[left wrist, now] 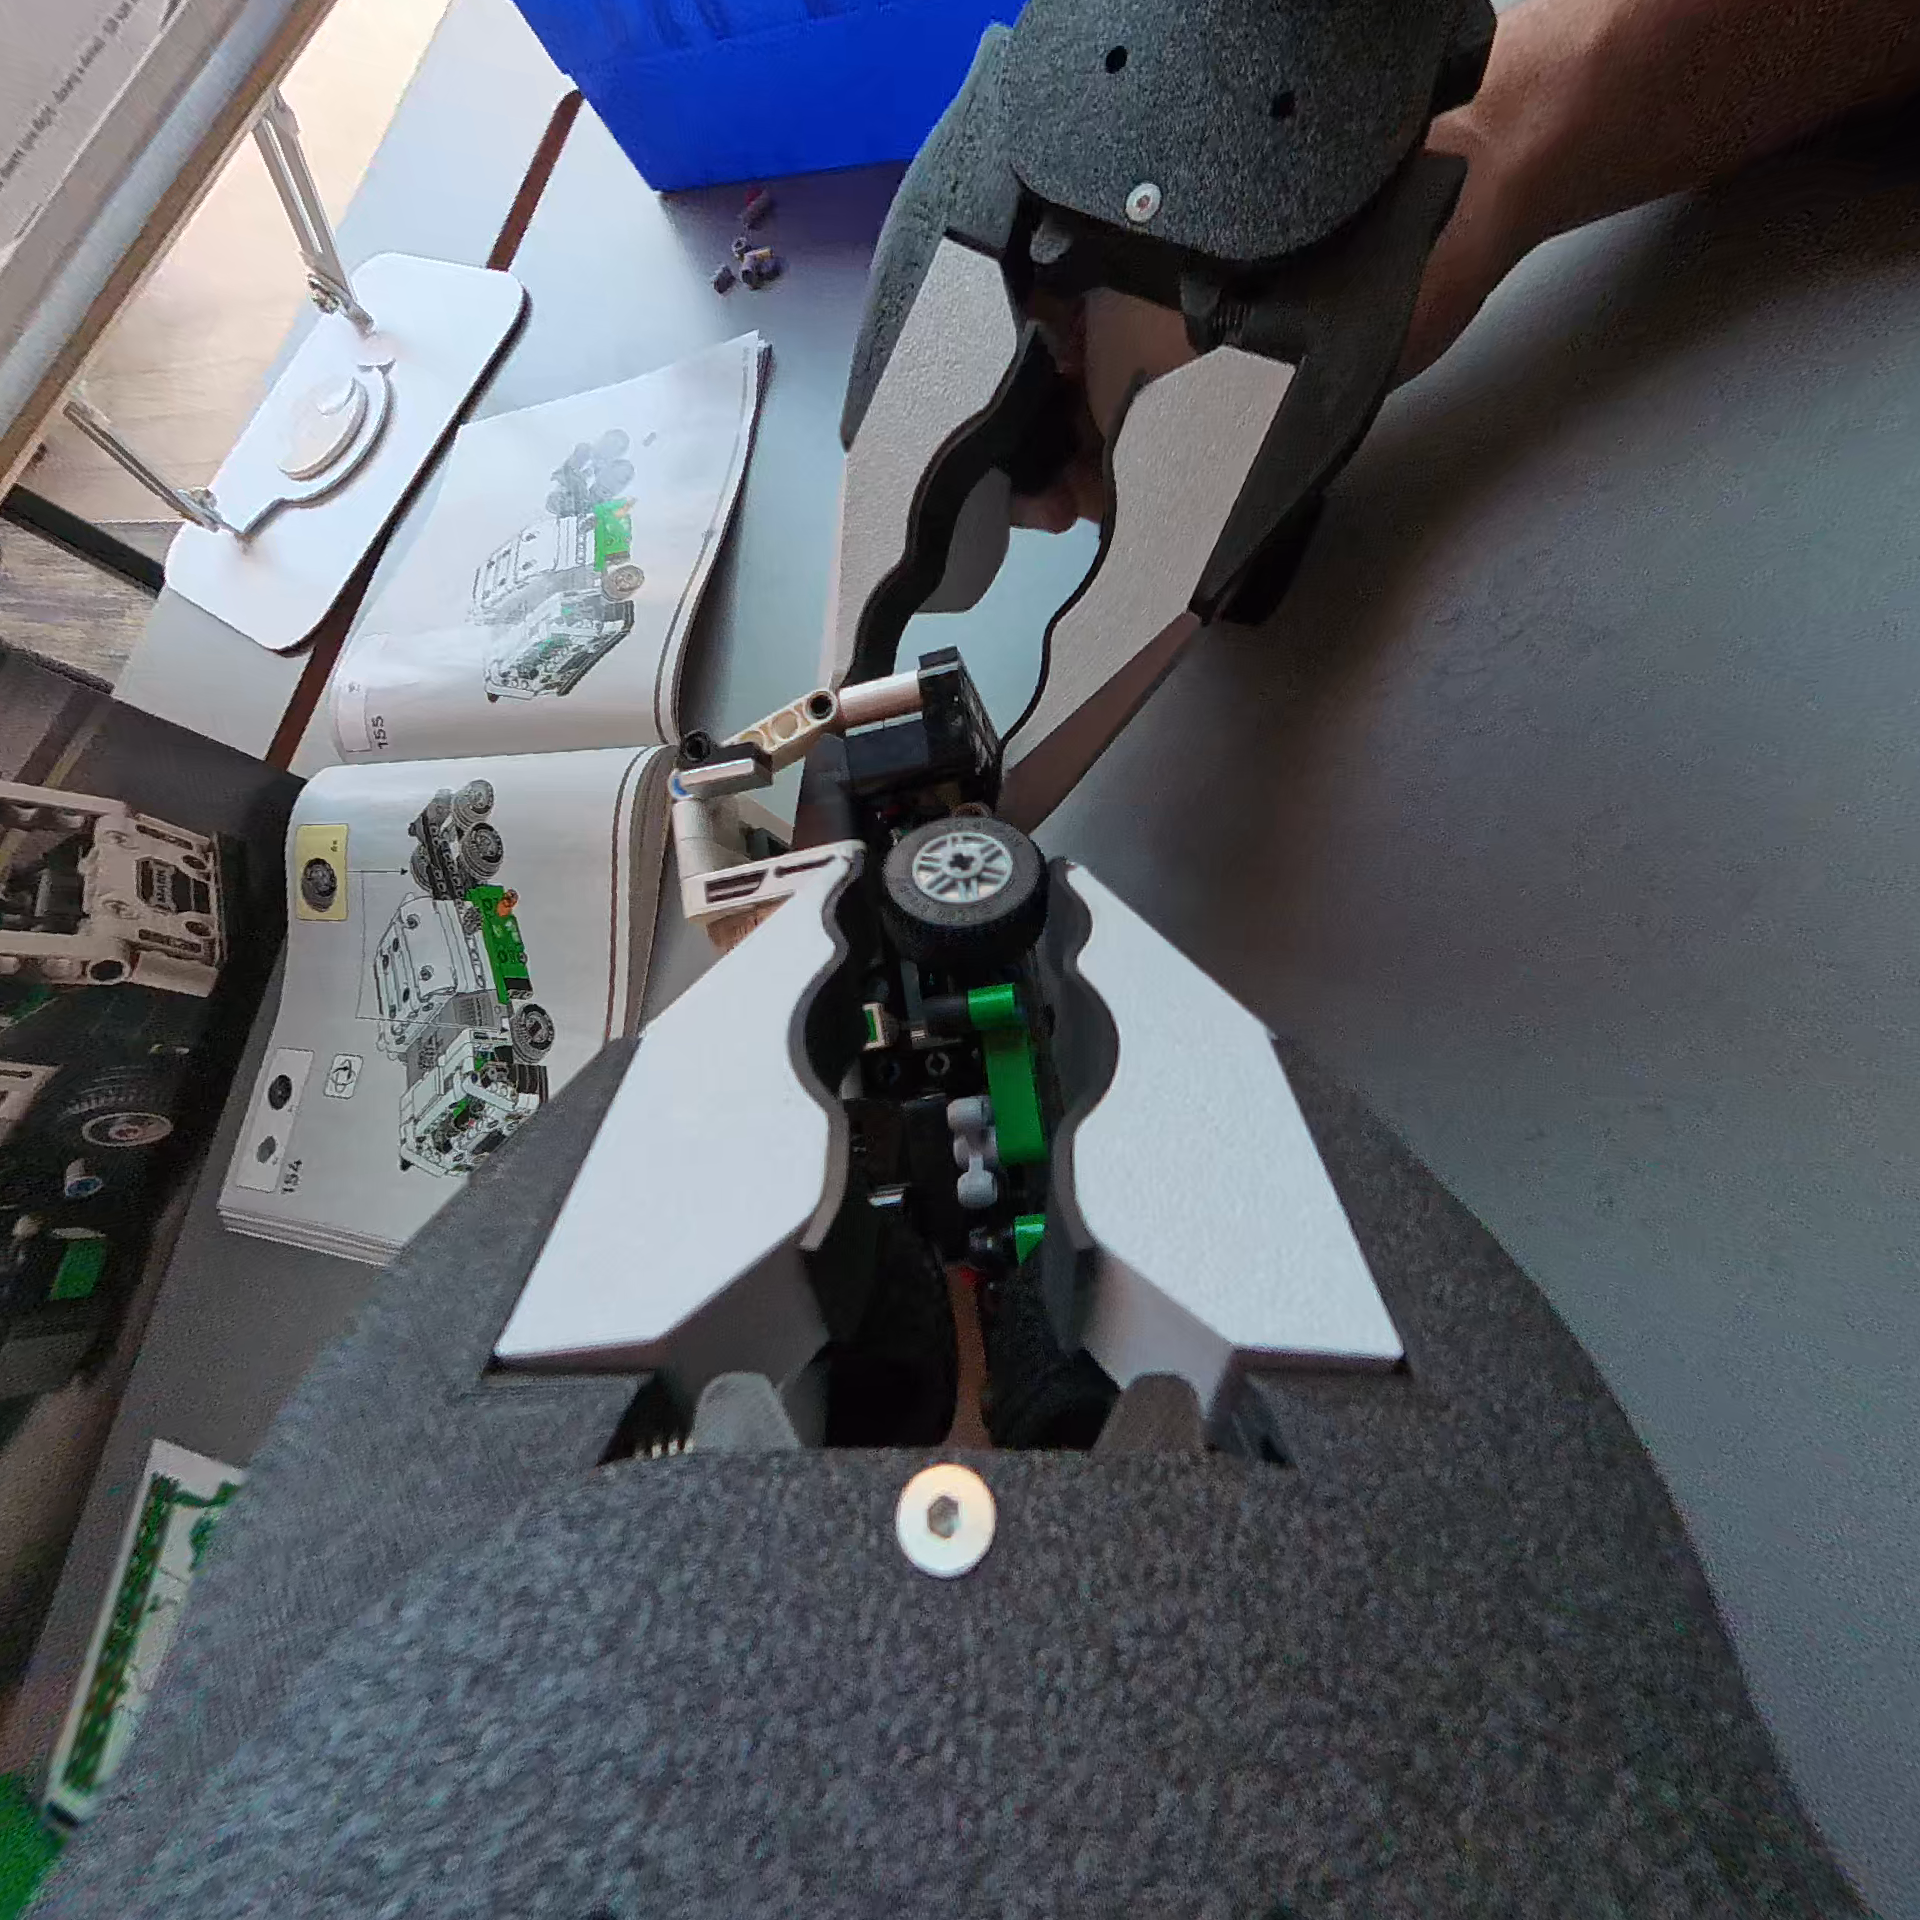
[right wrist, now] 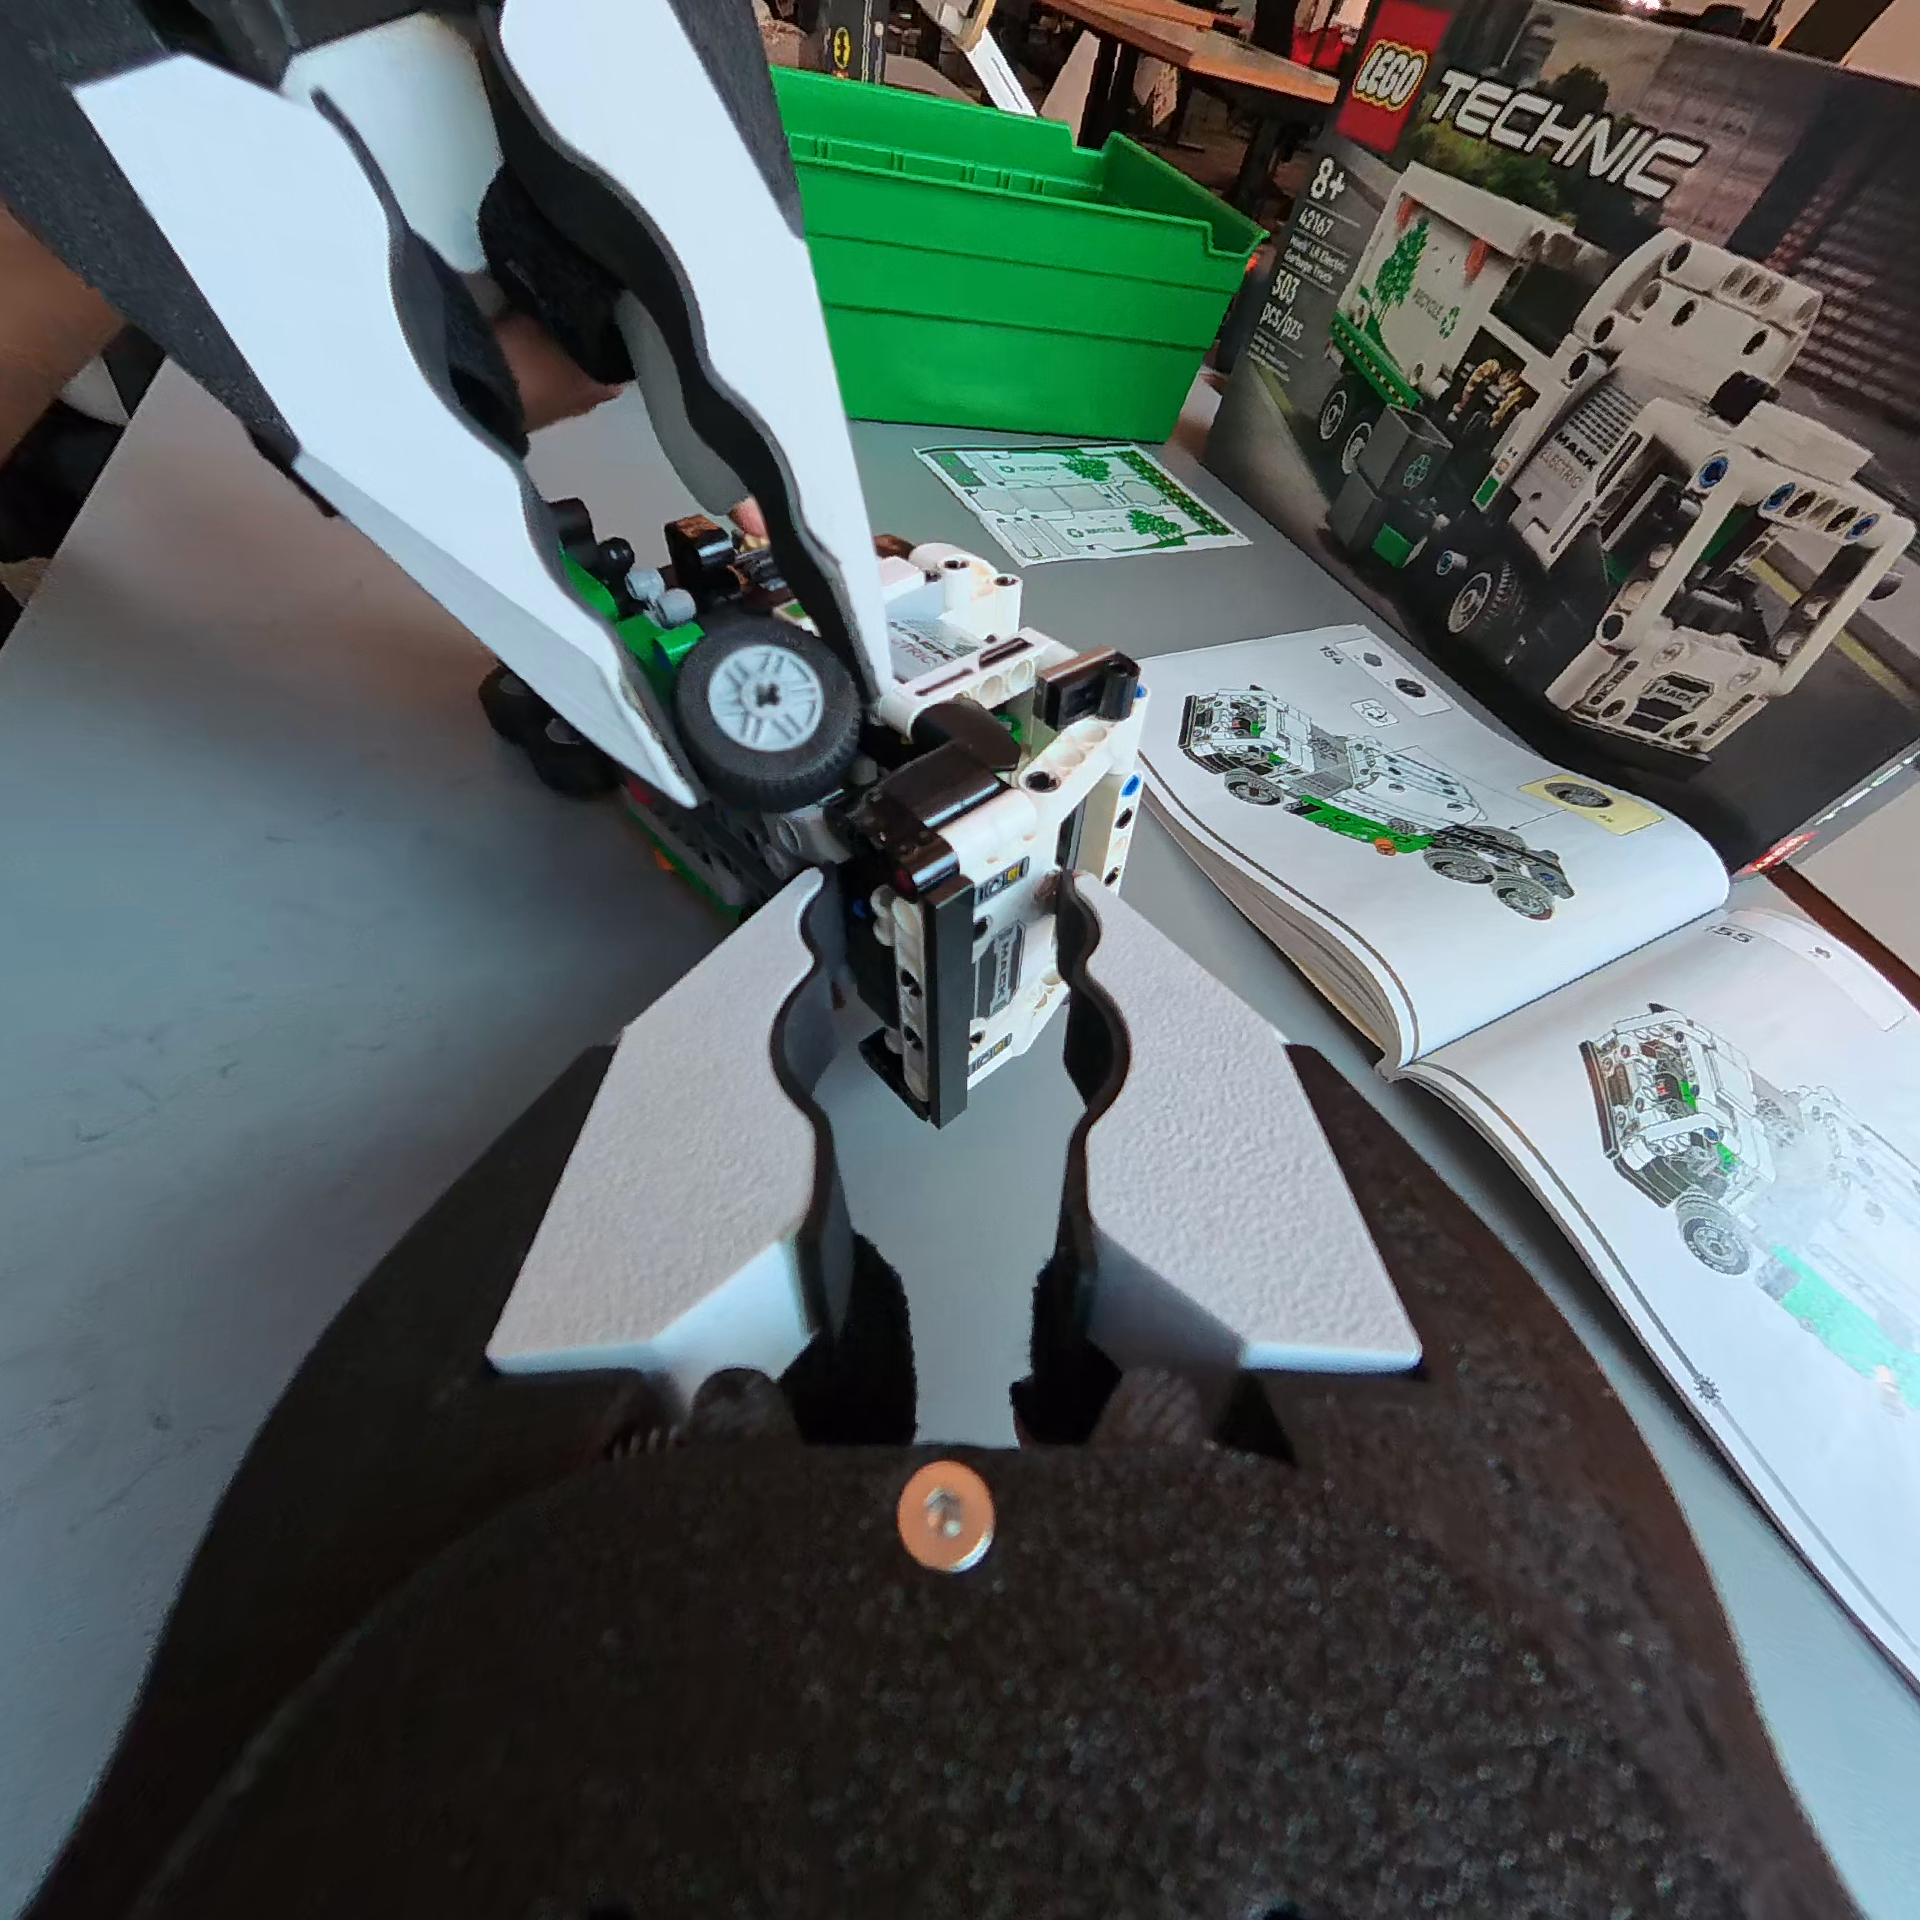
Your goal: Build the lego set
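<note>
Right wrist view: truck (right wrist: 966,831) between right claw (right wrist: 940,904) fingertips.

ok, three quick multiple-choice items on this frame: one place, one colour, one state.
1. The open booklet lies:
A in a bin
B on the table, right of the truck model in the right wrist view
C atop the box

2. The hub of the wheel at the left gripper is:
A red
B light grey
C yellow

3. The truck model is:
A lying free
B held by one gripper only
C held by both the left gripper and the right gripper

Answers:
1 B: its pages spread flat on the table beside the model.
2 B: pale grey spokes inside a black tyre.
3 C: each gripper's fingers close on the model.
</note>
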